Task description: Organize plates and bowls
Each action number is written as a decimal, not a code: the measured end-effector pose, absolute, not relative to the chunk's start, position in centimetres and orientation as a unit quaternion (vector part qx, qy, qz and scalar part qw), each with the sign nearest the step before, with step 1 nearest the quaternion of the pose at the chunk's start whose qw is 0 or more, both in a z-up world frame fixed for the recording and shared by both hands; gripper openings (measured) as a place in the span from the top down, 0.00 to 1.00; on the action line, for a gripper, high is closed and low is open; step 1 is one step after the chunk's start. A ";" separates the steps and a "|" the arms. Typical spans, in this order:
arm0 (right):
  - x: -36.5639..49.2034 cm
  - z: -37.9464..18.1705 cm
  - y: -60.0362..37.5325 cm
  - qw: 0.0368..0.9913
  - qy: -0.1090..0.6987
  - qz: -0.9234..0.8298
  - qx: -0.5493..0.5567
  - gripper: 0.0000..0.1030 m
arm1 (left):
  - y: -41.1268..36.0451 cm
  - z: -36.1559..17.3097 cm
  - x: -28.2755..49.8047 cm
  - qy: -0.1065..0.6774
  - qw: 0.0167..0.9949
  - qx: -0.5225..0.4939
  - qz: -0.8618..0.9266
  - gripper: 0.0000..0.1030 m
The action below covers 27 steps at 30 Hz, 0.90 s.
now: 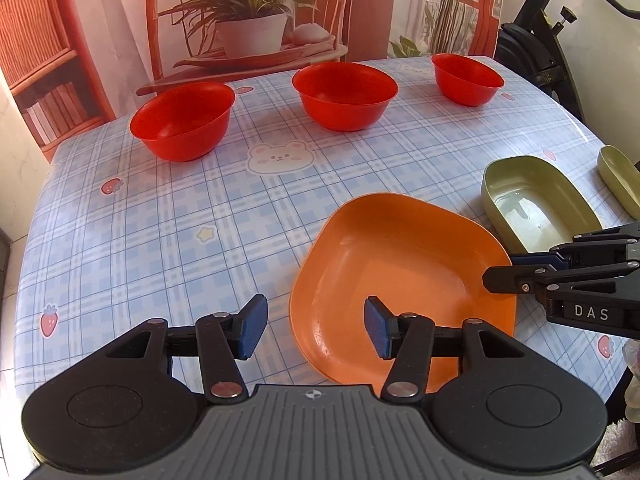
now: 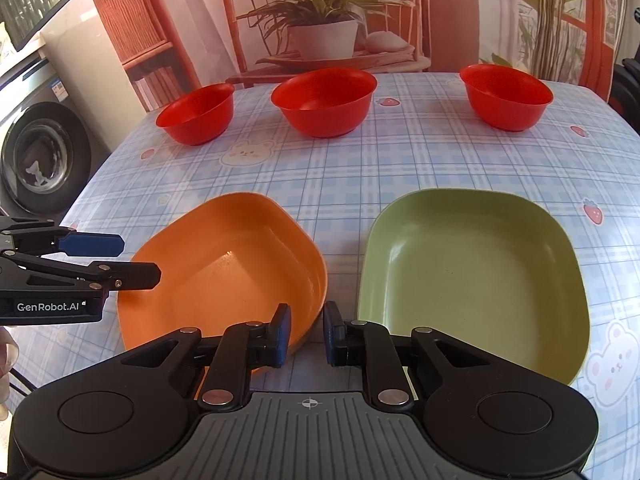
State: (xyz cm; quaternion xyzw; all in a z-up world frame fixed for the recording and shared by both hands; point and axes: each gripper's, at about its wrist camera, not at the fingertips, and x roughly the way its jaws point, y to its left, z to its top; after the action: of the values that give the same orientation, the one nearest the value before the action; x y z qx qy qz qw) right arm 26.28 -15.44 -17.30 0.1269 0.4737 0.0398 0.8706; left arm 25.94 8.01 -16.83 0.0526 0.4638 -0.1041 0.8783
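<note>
On the checked worktop an orange plate lies near the front edge, with a green plate just beside it on its right; the two do not touch. Three red bowls stand in a row along the far side: a left bowl, a middle bowl and a right bowl, each apart from the others.

The right wrist view shows the right gripper at the near right rim of the orange plate. Its jaws stand narrow with the rim between them, one blue pad inside the plate and the other outside; whether the pads already press on the rim I cannot tell. This view also takes in the whole green plate and, at the far left, a washing machine.

The left wrist view shows the left gripper with its jaws about half apart and nothing between them; its right finger hangs over the orange plate's left part, its left finger over bare cloth. Here the green plate is partly hidden behind the right gripper's arm, and a second green dish shows at the right edge, which the other view lacks. A black stand rises beyond the worktop's far right corner.
</note>
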 end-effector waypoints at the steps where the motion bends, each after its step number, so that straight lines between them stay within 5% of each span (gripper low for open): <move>1: 26.4 -17.4 -15.4 0.869 0.476 0.042 0.127 0.87 | 8.2 -16.9 26.0 0.466 0.878 0.045 -0.100 0.46; 8: 27.6 -17.5 -15.5 0.862 0.488 0.063 0.119 0.87 | 9.0 -16.9 25.6 0.451 0.887 0.036 -0.089 0.46; 17: 28.2 -17.8 -16.2 0.853 0.499 0.083 0.129 0.87 | 9.6 -17.6 25.1 0.477 0.876 -0.014 -0.067 0.60; 19: 28.3 -17.9 -16.3 0.853 0.498 0.084 0.132 0.87 | 9.7 -17.7 25.0 0.478 0.876 -0.024 -0.062 0.66; 21: 28.5 -18.0 -16.4 0.852 0.499 0.086 0.135 0.87 | 9.7 -18.0 24.9 0.482 0.873 -0.038 -0.058 0.82; 27: 28.4 -17.9 -16.4 0.854 0.492 0.091 0.143 0.88 | 9.0 -18.3 24.5 0.488 0.871 -0.052 -0.019 0.88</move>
State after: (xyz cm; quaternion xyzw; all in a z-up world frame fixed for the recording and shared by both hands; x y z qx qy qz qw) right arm 28.42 -16.44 -17.94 0.1430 0.4918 0.0912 0.8540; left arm 24.48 8.96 -18.35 -0.0518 0.4876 -0.0192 0.8713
